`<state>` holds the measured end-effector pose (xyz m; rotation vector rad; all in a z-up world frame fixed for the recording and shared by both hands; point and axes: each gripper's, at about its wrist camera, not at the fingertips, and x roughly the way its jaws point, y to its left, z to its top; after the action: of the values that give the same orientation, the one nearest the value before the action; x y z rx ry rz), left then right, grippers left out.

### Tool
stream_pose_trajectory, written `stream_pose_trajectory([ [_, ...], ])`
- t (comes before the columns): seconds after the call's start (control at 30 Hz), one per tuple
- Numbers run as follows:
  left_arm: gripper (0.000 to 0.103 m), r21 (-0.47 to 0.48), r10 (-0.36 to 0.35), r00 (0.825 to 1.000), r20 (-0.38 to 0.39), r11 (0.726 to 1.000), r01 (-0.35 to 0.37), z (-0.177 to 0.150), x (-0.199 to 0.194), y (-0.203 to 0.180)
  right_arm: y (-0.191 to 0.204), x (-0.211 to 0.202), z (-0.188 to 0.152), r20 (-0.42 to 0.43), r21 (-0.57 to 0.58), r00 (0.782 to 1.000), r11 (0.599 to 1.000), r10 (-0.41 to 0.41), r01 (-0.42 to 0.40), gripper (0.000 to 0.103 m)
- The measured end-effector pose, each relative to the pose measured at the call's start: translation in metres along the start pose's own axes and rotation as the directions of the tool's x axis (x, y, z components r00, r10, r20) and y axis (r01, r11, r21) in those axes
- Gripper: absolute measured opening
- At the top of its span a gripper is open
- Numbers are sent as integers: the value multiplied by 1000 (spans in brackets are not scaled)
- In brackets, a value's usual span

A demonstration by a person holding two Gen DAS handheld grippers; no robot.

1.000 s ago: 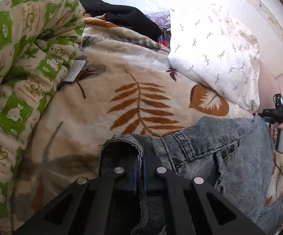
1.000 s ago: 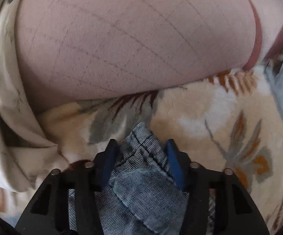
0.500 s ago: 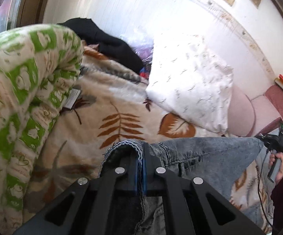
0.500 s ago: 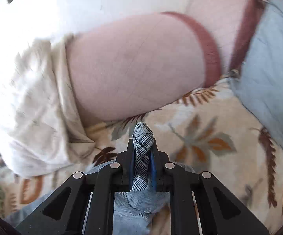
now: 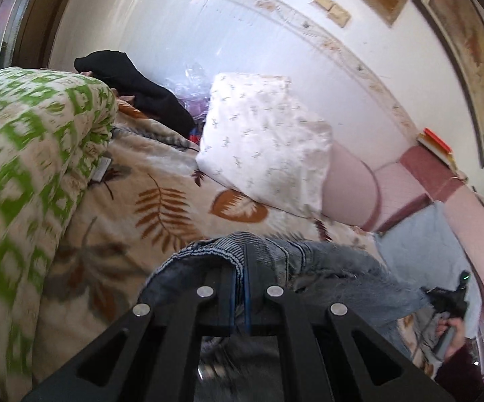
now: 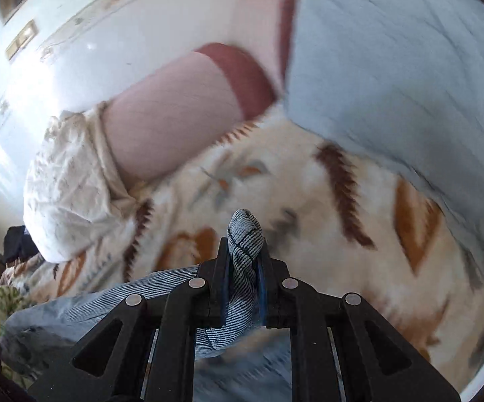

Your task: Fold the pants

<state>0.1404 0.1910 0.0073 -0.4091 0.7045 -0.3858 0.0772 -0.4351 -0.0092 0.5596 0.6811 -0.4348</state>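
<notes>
The pants are grey-blue denim jeans (image 5: pixel 325 264), held up above a leaf-patterned blanket (image 5: pixel 161 207) on a bed. My left gripper (image 5: pixel 240 261) is shut on one end of their top edge. My right gripper (image 6: pixel 243 251) is shut on a bunched fold of the same jeans (image 6: pixel 245 234), which hang away to the lower left. In the left wrist view the right gripper (image 5: pixel 449 301) shows at the far right, in a hand, with the jeans stretched between the two.
A rolled green-and-cream quilt (image 5: pixel 24 167) lies at the left. A white pillow (image 5: pixel 265 140) and a pink bolster (image 5: pixel 349 191) lie at the bed's head. A light blue cloth (image 6: pixel 392 67) lies on the right. Black clothing (image 5: pixel 134 87) is piled at the back.
My right gripper closed on the jeans' fold. Both grippers have risen, lifting the jeans off the blanket and pulling them taut between them.
</notes>
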Motion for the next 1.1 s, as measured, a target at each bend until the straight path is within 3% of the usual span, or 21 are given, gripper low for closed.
stream_pose_trajectory([
  [0.17, 4, -30, -18, 1000, -6, 999, 18, -51, -48, -3, -51, -12, -33, -37, 83, 999, 997, 10, -7, 12],
  [0.47, 5, -72, 96, 979, -178, 991, -110, -137, -78, 19, -98, -33, -94, -101, 108, 993, 993, 66, -55, 12],
  [0.67, 5, -53, 137, 969, -206, 987, -151, -153, -86, 21, -125, -31, -126, -155, 163, 983, 984, 99, -73, 12],
  [0.9, 8, -46, 189, 953, -236, 978, -206, -166, -83, 25, -136, -35, -134, -180, 165, 977, 982, 118, -88, 14],
  [1.1, 14, -28, 241, 940, -240, 967, -254, -170, -97, 25, -148, -40, -141, -214, 188, 968, 978, 131, -91, 27],
])
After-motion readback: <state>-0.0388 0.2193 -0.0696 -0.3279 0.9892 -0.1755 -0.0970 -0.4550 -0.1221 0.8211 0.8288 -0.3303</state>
